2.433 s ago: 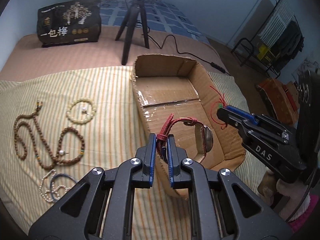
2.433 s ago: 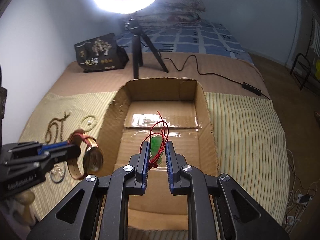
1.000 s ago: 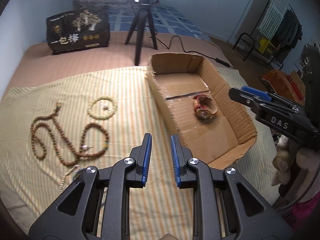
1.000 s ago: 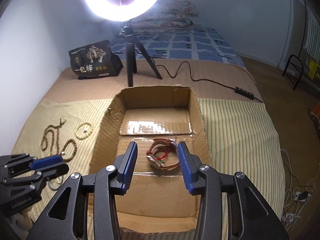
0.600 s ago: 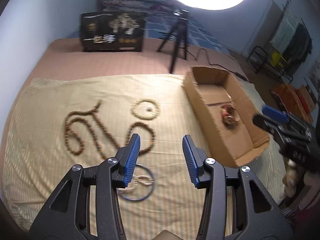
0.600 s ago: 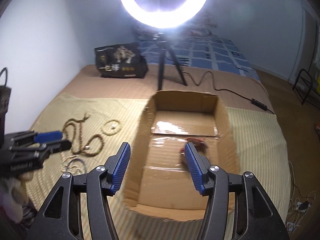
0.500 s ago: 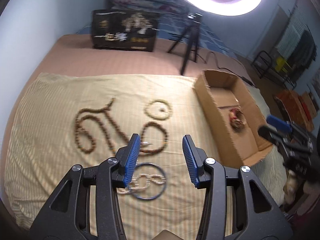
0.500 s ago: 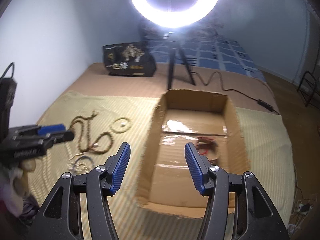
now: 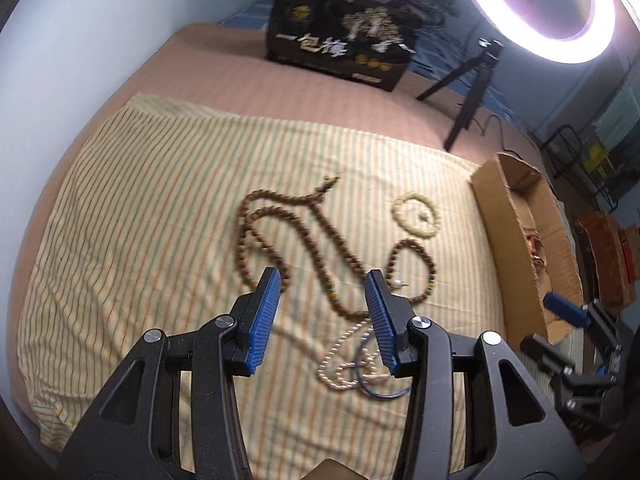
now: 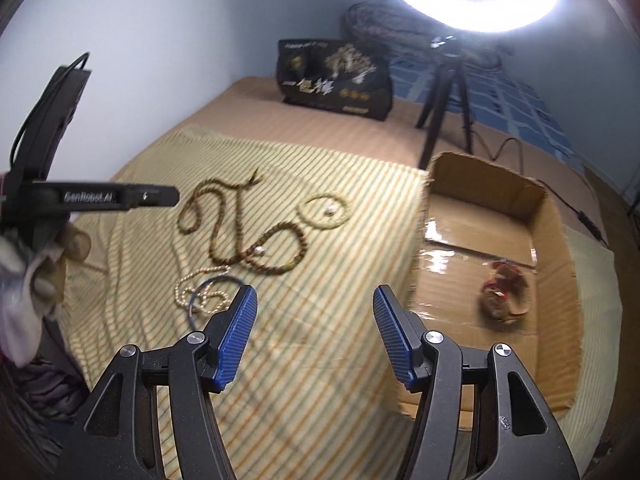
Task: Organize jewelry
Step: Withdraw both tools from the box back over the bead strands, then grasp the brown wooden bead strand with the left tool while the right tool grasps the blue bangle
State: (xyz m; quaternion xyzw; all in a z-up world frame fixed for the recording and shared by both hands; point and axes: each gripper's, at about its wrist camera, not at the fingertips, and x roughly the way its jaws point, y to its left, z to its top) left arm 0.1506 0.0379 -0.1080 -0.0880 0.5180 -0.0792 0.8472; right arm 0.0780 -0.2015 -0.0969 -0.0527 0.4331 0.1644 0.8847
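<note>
Hovering my spread, empty left gripper (image 9: 322,316) and right gripper (image 10: 314,334) over the striped cloth (image 9: 140,216), I count one watch (image 10: 505,294) in the cardboard box (image 10: 556,240) at its right edge; bead necklaces (image 9: 304,236) and bracelets (image 9: 418,220) mid-cloth remain

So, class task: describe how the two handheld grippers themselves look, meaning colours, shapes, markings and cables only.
Both the left gripper and right gripper have matte black, triangular cut-out frames with silver screws and ribbed blue fingers. Seen from the right wrist, the left gripper carries white "GenRobot.AI" lettering and a black cable looping above its body.
</note>
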